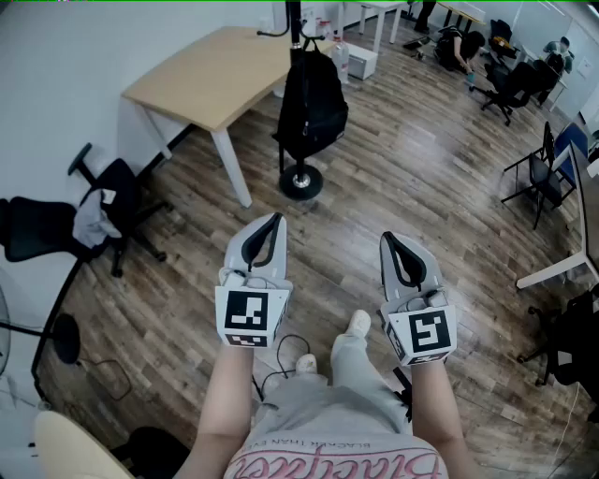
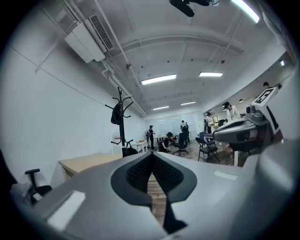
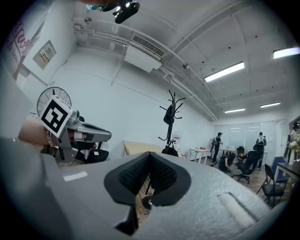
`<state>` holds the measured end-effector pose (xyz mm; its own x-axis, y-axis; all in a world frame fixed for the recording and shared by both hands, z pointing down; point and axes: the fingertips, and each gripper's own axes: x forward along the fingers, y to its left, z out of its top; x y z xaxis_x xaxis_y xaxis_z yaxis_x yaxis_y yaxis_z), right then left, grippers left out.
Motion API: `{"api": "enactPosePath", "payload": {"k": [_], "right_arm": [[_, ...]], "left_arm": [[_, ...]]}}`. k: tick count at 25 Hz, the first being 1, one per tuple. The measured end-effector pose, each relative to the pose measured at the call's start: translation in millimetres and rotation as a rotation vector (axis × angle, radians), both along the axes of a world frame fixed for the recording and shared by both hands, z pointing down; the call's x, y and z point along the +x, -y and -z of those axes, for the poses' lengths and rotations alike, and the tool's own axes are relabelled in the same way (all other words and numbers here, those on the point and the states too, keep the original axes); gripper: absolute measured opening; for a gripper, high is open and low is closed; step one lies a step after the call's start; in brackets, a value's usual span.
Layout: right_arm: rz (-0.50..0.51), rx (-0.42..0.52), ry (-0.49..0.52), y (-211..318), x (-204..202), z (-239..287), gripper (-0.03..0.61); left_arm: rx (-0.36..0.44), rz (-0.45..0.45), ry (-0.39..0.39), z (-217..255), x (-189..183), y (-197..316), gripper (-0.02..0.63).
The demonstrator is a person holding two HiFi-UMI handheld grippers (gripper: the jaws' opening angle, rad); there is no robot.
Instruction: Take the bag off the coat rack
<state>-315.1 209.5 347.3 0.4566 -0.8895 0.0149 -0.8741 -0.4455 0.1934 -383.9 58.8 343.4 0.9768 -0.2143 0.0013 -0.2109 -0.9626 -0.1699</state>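
Note:
A black bag (image 1: 312, 105) hangs on a black coat rack (image 1: 294, 28) with a round base (image 1: 300, 181), far ahead of me beside a light wooden table (image 1: 211, 75). In the left gripper view the coat rack (image 2: 121, 117) stands at the left with the bag (image 2: 129, 151) low on it. In the right gripper view the rack (image 3: 172, 117) carries the bag (image 3: 169, 151) and a small dark item higher up. My left gripper (image 1: 274, 218) and right gripper (image 1: 387, 239) are side by side, well short of the rack. Both are shut and hold nothing (image 2: 152, 154) (image 3: 150, 153).
A black office chair (image 1: 103, 210) with a cloth on it stands at the left. Dark chairs (image 1: 535, 173) and a white table's edge (image 1: 562, 271) are at the right. People (image 1: 463, 47) sit and crouch at the back right. A cable (image 1: 281, 360) lies on the wooden floor by my feet.

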Motion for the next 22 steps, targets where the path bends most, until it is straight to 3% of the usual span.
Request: {"api": "enactPosePath", "payload": {"k": [8,18,22], "right_arm": [[0.002,0.032,0.027,23,54,2,0.002],[0.088,-0.009,0.023,78,183,3,0.002],[0.120,-0.014,0.013,95,216,3,0.003]], "left_arm": [[0.001,0.006,0.013,-2,48,23,0.015],[-0.015,0.093,-0.018,11,172,74,0.015],[-0.006,0.111,-0.020,12,204,83,0.015]]}}
